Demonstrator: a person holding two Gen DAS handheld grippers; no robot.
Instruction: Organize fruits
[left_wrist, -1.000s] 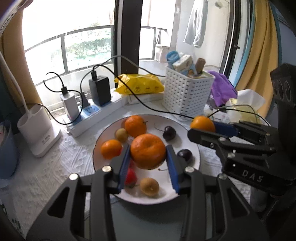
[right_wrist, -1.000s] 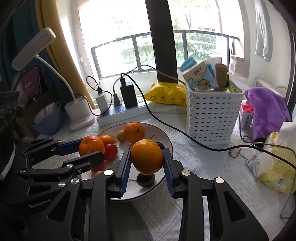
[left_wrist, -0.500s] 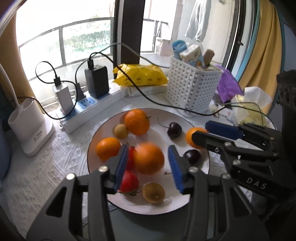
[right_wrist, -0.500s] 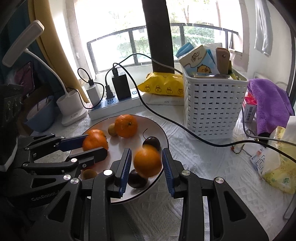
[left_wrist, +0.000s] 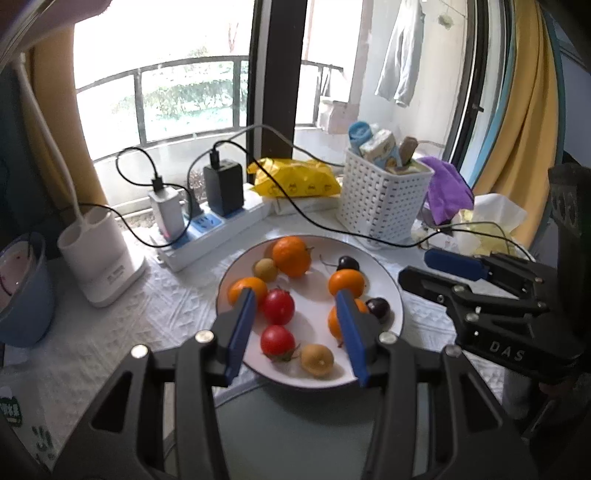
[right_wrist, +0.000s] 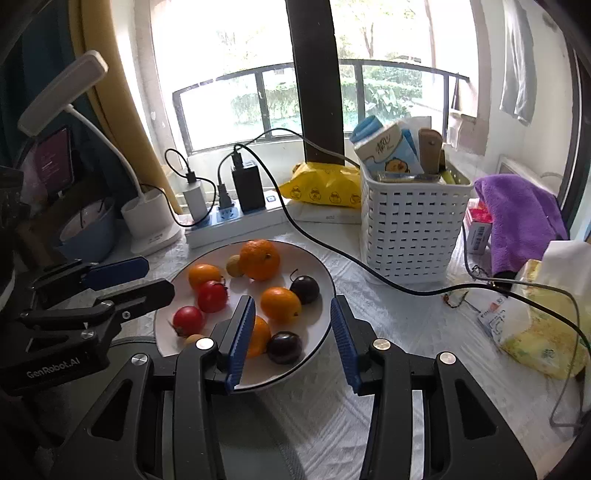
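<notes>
Both of your tools hang empty over the plate, and all the fruit you can see lies on it. Your left tool is spread, nothing between its pads; its jaws have just been opening. Your right tool is also spread and pinching nothing, and its jaws have just been opening too.

In the left wrist view the plate sits at centre frame. Two tomatoes lie in the gap between your left pads, one above the other in the frame. An orange is half hidden behind the right pad, with a dark cherry just beside it at the plate's right edge.

In the right wrist view that same orange lies just right of the left pad, and a dark cherry sits low in the gap, toward the left pad, near the plate's lower rim. A second orange sits just above them.

So the tomatoes line up with your left tool, the lower cherry with your right. Round fruit has no long axis, so any approach angle should do. No fruit shows on the tabletop
</notes>
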